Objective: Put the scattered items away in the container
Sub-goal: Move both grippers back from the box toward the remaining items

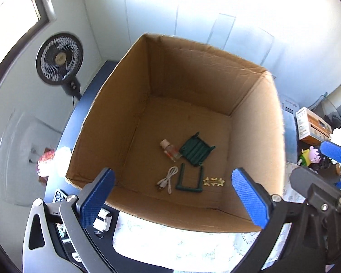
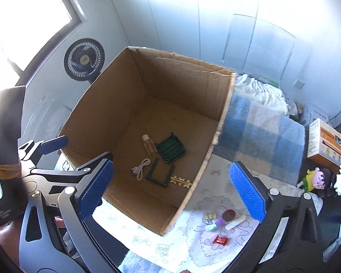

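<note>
Both the left gripper [image 1: 174, 196] and right gripper [image 2: 171, 191] hang with jaws apart and empty over the near rim of the cardboard box [image 1: 257, 118]. On the box floor lie a cable [image 1: 167, 179], a green frame [image 1: 189, 180], and a small bottle [image 1: 169, 150]. Just right of the box, small items [image 2: 220, 223] remain on the surface; reaching for them, a jaw may catch the box wall and shift the box.

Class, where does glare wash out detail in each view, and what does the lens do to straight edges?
Left wrist view: the window and the white cloth under the cardboard box are blown out. Right wrist view: the window is overexposed, while the box floor stays readable. Both views: fisheye bends walls and box rims, with dark corners.
</note>
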Motion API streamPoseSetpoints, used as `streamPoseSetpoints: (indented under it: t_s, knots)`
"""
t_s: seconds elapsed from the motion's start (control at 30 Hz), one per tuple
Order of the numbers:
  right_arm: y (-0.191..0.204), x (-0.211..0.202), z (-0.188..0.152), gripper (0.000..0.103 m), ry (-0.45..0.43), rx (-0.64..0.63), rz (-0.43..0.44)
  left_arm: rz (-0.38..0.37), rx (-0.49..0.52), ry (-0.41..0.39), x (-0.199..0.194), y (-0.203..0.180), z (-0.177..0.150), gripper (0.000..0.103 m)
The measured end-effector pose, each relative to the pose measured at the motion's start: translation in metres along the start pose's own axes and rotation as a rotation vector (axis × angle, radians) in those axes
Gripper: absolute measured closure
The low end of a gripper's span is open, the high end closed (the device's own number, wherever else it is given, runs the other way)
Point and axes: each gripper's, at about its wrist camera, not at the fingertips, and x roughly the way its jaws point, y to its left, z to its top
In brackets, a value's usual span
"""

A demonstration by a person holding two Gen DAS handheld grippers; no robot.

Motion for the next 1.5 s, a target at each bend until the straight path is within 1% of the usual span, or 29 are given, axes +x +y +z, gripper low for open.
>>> streamPoseSetpoints:
  t_s: [0.2, 0.47, 0.6, 0.7, 0.83, 0.93, 1.1, 1.3, 1.43, 1.47, 1.5]
  knots:
    - [-0.044, -0.027, -0.027, 0.000, -0.020, 0.064, -0.003, -0.027, 0.090, 0.001, -0.009, -0.054, -0.011, 0.000]
    - [-0.122, -0.078, -0.083, 0.000, -0.068, 0.194, -0.015, -0.093, 0.227, -0.004, -0.022, -0.141, -0.030, 0.000]
    - [-0.153, -0.100, -0.108, 0.000, -0.089, 0.240, -0.048, -0.115, 0.292, -0.001, -0.027, -0.185, -0.042, 0.000]
    - [-0.173, -0.112, -0.124, 0.000, -0.100, 0.262, -0.056, -0.129, 0.329, 0.001, -0.028, -0.211, -0.052, 0.000]
    - [-0.195, -0.119, -0.143, 0.000, -0.109, 0.296, -0.050, -0.127, 0.358, 0.015, -0.020, -0.237, -0.067, 0.000]
    - [-0.207, -0.117, -0.156, 0.000, -0.102, 0.315, -0.046, -0.116, 0.365, 0.047, -0.007, -0.247, -0.081, 0.000]
    - [-0.220, -0.106, -0.178, 0.000, -0.078, 0.335, -0.031, -0.100, 0.355, 0.105, 0.016, -0.252, -0.107, 0.000]
    - [-0.224, -0.078, -0.195, 0.000, -0.033, 0.352, 0.016, -0.048, 0.336, 0.179, 0.049, -0.235, -0.135, 0.000]
    - [-0.219, -0.059, -0.201, 0.001, -0.004, 0.335, 0.034, -0.045, 0.328, 0.209, 0.061, -0.222, -0.148, 0.000]
    - [-0.218, -0.055, -0.203, 0.001, 0.002, 0.330, 0.040, -0.046, 0.327, 0.214, 0.064, -0.220, -0.151, 0.001]
    - [-0.217, -0.050, -0.205, 0.001, 0.011, 0.325, 0.040, -0.051, 0.325, 0.220, 0.066, -0.218, -0.153, 0.005]
